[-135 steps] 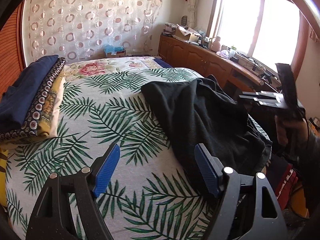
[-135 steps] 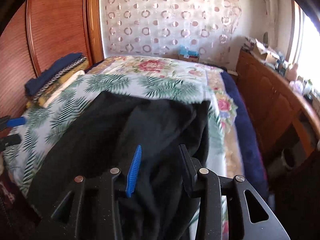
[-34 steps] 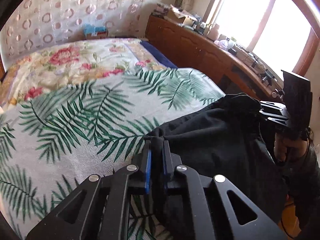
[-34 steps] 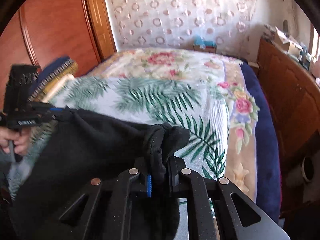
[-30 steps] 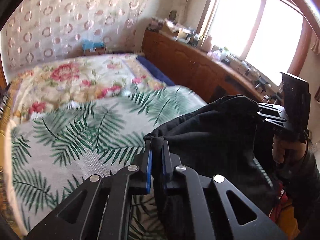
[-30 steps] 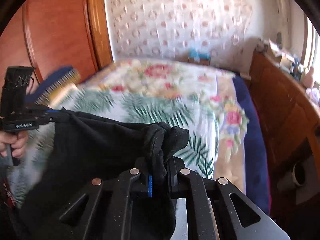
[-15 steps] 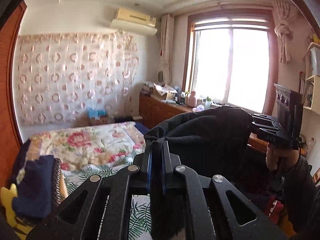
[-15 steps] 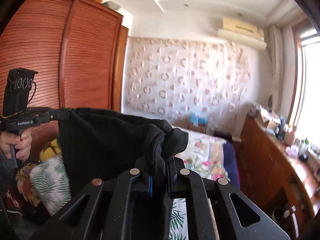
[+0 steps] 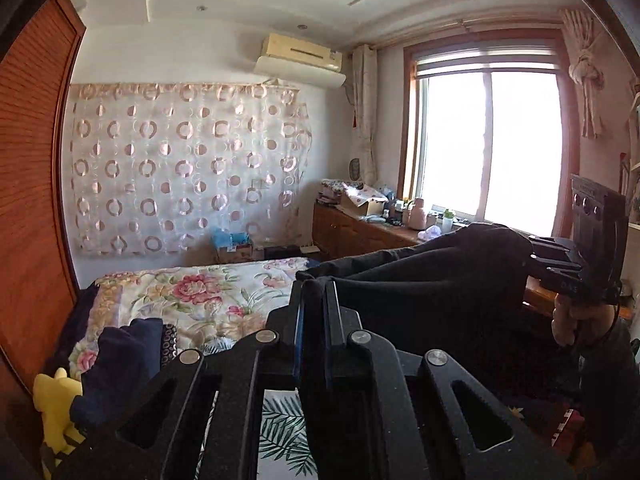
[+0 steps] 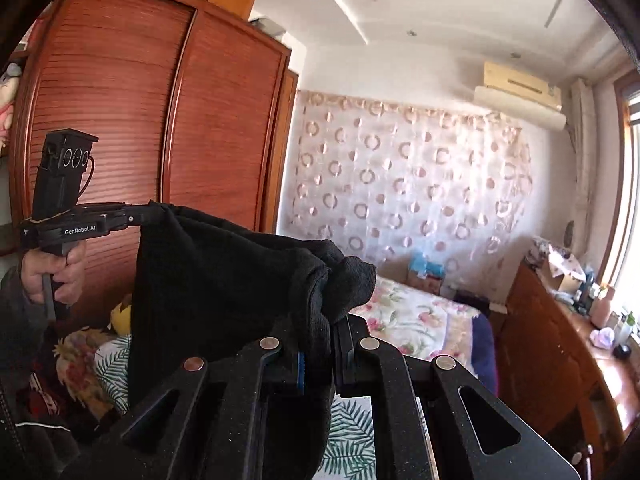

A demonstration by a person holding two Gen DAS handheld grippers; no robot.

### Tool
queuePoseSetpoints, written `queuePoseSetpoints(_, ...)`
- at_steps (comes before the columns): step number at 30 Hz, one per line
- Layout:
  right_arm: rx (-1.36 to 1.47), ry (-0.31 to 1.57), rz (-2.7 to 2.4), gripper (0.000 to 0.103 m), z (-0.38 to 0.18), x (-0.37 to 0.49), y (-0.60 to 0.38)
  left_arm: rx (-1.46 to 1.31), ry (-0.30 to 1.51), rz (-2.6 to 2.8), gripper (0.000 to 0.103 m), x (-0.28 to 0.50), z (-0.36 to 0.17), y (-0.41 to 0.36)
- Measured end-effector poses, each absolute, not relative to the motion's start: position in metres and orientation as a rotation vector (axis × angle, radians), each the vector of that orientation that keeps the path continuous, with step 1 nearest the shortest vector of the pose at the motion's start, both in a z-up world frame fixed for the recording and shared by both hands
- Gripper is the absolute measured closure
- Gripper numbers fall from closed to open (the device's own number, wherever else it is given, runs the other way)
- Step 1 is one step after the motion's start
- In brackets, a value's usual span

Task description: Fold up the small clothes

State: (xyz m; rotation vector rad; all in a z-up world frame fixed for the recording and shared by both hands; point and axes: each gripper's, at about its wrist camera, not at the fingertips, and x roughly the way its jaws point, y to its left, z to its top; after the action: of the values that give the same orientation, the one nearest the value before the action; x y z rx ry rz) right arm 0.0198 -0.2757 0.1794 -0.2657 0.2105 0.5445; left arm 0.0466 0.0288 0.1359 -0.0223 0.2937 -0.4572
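A black knit garment (image 9: 432, 276) hangs in the air, stretched between both grippers, high above the bed. My left gripper (image 9: 314, 292) is shut on one top corner of it; it also shows in the right wrist view (image 10: 154, 210) at the left. My right gripper (image 10: 322, 320) is shut on the other bunched corner of the garment (image 10: 224, 280); it also shows in the left wrist view (image 9: 528, 258) at the right. The cloth droops between them and its lower part is hidden behind the gripper bodies.
The bed (image 9: 208, 300) with floral and palm-leaf cover lies below. Folded dark blue clothes (image 9: 120, 356) and a yellow plush (image 9: 56, 408) sit at its left side. A wooden wardrobe (image 10: 120, 132) stands left, a cluttered wooden sideboard (image 9: 360, 232) under the window right.
Both grippers closed on the garment's corners and lifted it off the bed. Over the last second they rose further, so the views now face the walls and ceiling.
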Motion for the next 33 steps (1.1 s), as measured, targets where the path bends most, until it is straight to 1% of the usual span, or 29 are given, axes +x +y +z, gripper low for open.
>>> queuePoseSetpoints(3, -0.283, 0.297, 0.539, 0.094, 0.156, 0.081, -0.263, 0.001, 0.365, -0.385, 0.094, 0.101, 0.093, 0.030)
queuePoseSetpoints(6, -0.297, 0.470, 0.530, 0.093, 0.122, 0.167, -0.238, 0.063, 0.476, -0.277, 0.084, 0.160, 0.043, 0.032)
queuePoseSetpoints(7, -0.305, 0.526, 0.499, 0.080, 0.107, 0.196, -0.232, 0.056, 0.525, -0.261, 0.074, 0.177, 0.025, 0.036)
queuePoseSetpoints(8, -0.317, 0.585, 0.463, 0.073, 0.091, 0.221, -0.227, 0.055, 0.544, -0.260, 0.062, 0.183, 0.016, 0.037)
queuePoseSetpoints(9, -0.333, 0.636, 0.429, 0.062, 0.077, 0.240, -0.224, 0.061, 0.562, -0.259, 0.059, 0.187, 0.005, 0.038)
queuePoseSetpoints(10, -0.355, 0.667, 0.386, 0.058, 0.064, 0.254, -0.224, 0.061, 0.578, -0.257, 0.058, 0.189, -0.004, 0.040)
queuePoseSetpoints(12, -0.353, 0.692, 0.353, 0.053, 0.048, 0.269, -0.229, 0.048, 0.599, -0.265, 0.050, 0.184, -0.011, 0.039)
queuePoseSetpoints(13, -0.335, 0.707, 0.364, 0.052, 0.042, 0.270, -0.234, 0.043, 0.611, -0.267, 0.042, 0.181, -0.019, 0.041)
queuePoseSetpoints(14, -0.318, 0.715, 0.372, 0.052, 0.039, 0.268, -0.236, 0.044, 0.616, -0.266, 0.037, 0.174, -0.019, 0.040)
queuePoseSetpoints(16, -0.298, 0.720, 0.379, 0.052, 0.033, 0.259, -0.245, 0.045, 0.626, -0.269, 0.031, 0.162, -0.024, 0.038)
queuePoseSetpoints(17, -0.285, 0.718, 0.386, 0.052, 0.035, 0.245, -0.243, 0.040, 0.631, -0.272, 0.030, 0.157, -0.024, 0.037)
queuePoseSetpoints(22, -0.226, 0.698, 0.419, 0.052, 0.020, 0.196, -0.254, 0.019, 0.646, -0.275, 0.030, 0.130, -0.031, 0.036)
queuePoseSetpoints(24, -0.204, 0.689, 0.436, 0.052, 0.004, 0.165, -0.255, 0.013, 0.647, -0.275, 0.030, 0.120, -0.036, 0.036)
queuePoseSetpoints(29, -0.163, 0.688, 0.456, 0.052, -0.021, 0.133, -0.261, 0.002, 0.667, -0.279, 0.030, 0.098, -0.049, 0.034)
queuePoseSetpoints(33, -0.148, 0.688, 0.449, 0.052, -0.029, 0.120, -0.266, -0.035, 0.683, -0.290, 0.030, 0.089, -0.057, 0.033)
